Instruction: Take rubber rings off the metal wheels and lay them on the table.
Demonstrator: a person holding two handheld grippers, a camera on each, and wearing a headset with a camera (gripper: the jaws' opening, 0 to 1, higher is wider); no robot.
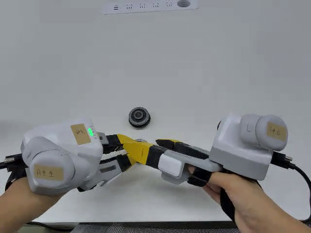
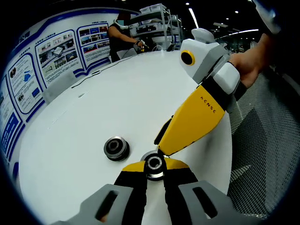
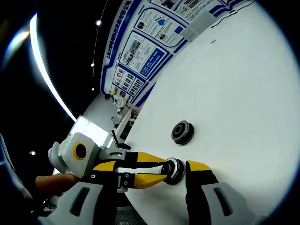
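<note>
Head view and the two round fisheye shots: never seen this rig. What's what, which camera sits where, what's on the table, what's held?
No robot here: a person holds a two-jaw gripper in each hand. The head view comes from a headset camera looking down at a white table. Each round picture comes from a camera riding on one gripper, looking along its jaws. One small wheel lies on the table. A second wheel is clamped in the left gripper. The right gripper has its jaws at that same wheel; whether they grip it I cannot tell.
</note>
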